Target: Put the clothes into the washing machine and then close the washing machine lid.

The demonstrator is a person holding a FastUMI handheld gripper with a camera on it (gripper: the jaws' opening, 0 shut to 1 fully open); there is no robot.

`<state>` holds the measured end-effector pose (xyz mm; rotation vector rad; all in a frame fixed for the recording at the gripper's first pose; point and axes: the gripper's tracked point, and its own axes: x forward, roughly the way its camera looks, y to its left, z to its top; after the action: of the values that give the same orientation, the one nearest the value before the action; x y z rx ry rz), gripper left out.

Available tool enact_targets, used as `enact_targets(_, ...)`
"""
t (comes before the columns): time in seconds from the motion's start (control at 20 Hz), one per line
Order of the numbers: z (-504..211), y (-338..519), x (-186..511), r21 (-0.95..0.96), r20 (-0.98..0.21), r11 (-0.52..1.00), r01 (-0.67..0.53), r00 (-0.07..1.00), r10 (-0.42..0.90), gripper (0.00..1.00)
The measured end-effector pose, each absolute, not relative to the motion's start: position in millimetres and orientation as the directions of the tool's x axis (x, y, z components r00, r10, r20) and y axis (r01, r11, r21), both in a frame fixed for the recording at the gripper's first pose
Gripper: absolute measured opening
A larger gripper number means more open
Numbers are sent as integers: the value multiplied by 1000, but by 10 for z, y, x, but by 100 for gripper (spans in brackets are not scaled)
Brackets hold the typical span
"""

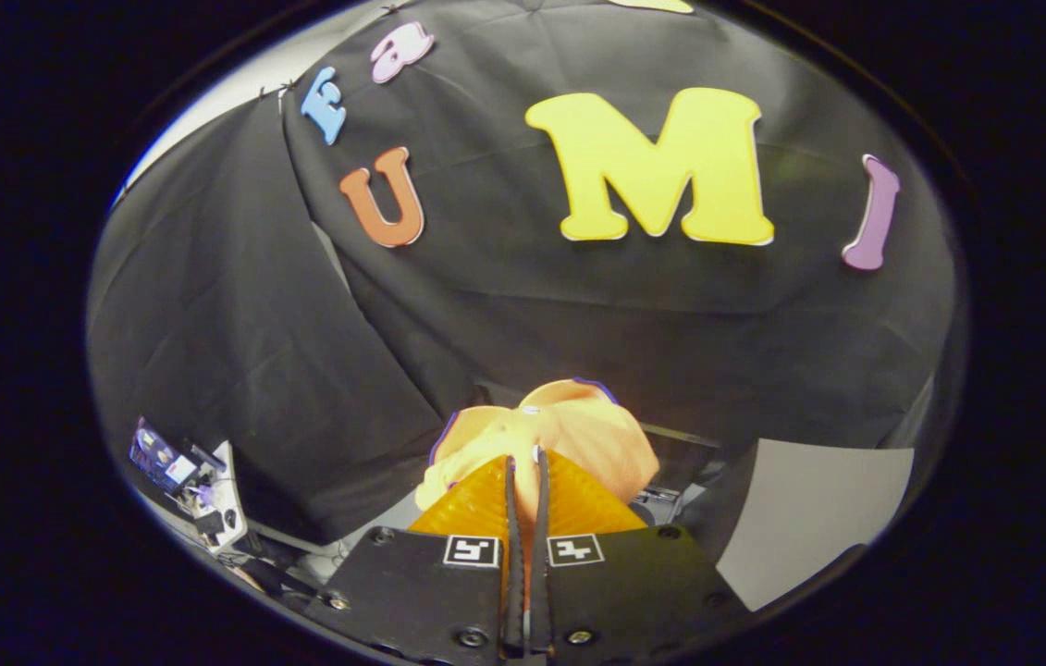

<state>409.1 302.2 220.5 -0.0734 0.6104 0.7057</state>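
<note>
- while my gripper is clenched on the orange garment, the cloth bunches just past the fingertips.
- i judge it light, limp; a fold holds best.

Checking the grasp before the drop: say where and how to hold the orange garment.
Hold the orange garment by a gathered fold, as now: the gripper is nearly closed on a fold of it, and the rest bunches just beyond the tips. It is soft and shapeless, so any bunched fold probably serves, approached straight on with the fingers either side.
</note>
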Motion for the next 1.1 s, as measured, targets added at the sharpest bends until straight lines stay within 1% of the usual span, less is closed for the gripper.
enact_targets(0.5,1604,3420,4173,174,-633,752,-635,513,580,6)
enact_targets(0.8,924,3492,4318,177,-700,786,-592,486,523,6)
enact_targets(1.1,348,3512,4480,183,-743,819,-544,470,477,6)
